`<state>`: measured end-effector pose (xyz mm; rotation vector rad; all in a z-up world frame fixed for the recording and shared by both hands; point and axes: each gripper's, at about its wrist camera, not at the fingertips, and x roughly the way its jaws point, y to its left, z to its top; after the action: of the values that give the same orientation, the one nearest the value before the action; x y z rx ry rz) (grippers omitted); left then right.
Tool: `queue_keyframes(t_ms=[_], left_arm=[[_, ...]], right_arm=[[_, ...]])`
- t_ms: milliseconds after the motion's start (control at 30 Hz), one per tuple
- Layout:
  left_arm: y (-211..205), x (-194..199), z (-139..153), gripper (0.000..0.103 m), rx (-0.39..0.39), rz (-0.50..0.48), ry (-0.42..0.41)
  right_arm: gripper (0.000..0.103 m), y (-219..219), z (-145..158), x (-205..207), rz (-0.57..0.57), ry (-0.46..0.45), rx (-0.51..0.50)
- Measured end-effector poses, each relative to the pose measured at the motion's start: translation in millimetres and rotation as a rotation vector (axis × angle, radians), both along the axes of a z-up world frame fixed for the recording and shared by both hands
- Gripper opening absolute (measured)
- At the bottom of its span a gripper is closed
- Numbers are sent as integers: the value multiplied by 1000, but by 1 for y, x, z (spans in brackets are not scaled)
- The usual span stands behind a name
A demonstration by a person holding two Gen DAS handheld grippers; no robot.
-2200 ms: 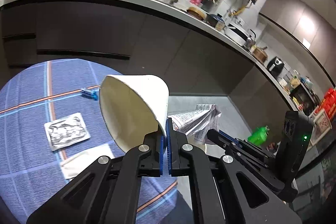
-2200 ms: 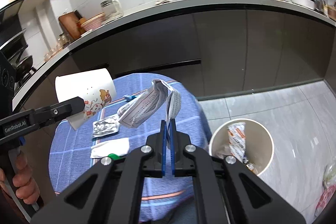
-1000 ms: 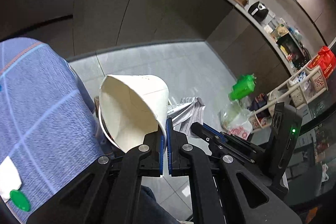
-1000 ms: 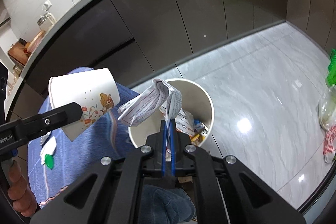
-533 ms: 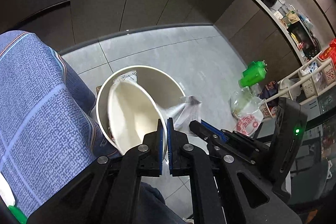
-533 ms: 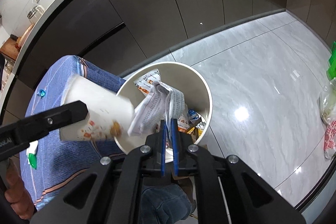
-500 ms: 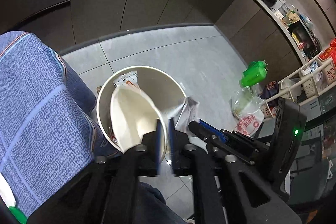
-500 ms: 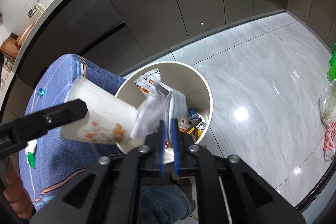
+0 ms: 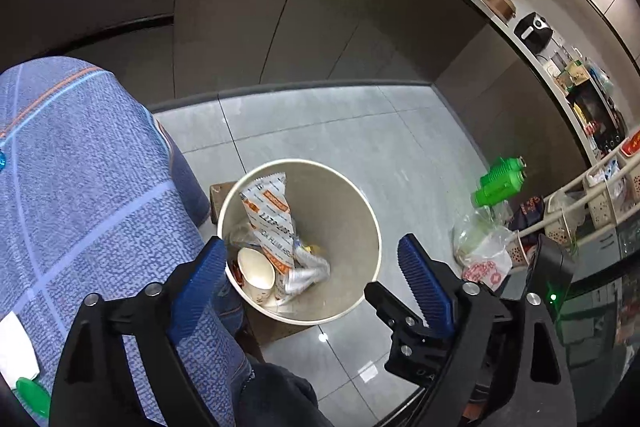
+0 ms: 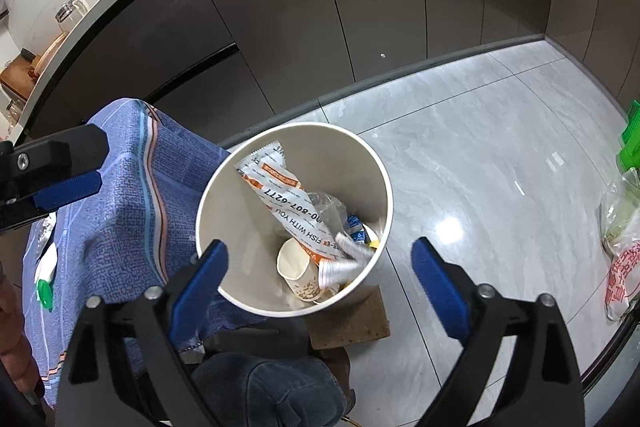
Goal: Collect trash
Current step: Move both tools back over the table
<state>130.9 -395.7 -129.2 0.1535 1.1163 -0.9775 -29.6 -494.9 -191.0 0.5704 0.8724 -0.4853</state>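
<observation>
Directly below my spread, empty left gripper (image 9: 310,277) and right gripper (image 10: 320,275), the round cream wastebin (image 10: 208,195) holds the white paper cup (image 10: 296,267).

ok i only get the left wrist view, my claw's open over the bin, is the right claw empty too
Observer: Yes, the right claw is wide open above the bin, with nothing between its fingers.
Operator: can you read the long wrapper in there
Observer: The wrapper reads "FISH WITH YOU", with digits above it.
Operator: anything small i'm missing inside
Observer: A small blue packet lies by the far wall, beside the wrapper.
</observation>
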Motion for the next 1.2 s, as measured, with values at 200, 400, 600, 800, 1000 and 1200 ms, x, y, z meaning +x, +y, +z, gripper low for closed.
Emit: queue_keyframes(t_ms=[200, 400, 600, 800, 1000, 1200], left_arm=[[15, -4, 18, 94, -18, 23, -44], [39, -5, 40, 94, -39, 94, -62], [74, -6, 64, 94, -63, 170, -97], [121, -7, 82, 94, -77, 258, -114], [174, -5, 96, 94, -94, 345, -133], [233, 0, 99, 94, -92, 431, -132]], right_arm=[[99, 4, 15, -1, 12, -28, 8], [99, 12, 36, -1, 34, -66, 19], [99, 32, 62, 5, 93, -102, -12], [99, 57, 87, 9, 156, -139, -35], [99, 88, 106, 18, 247, -164, -64], [99, 125, 116, 29, 361, -179, -73]])
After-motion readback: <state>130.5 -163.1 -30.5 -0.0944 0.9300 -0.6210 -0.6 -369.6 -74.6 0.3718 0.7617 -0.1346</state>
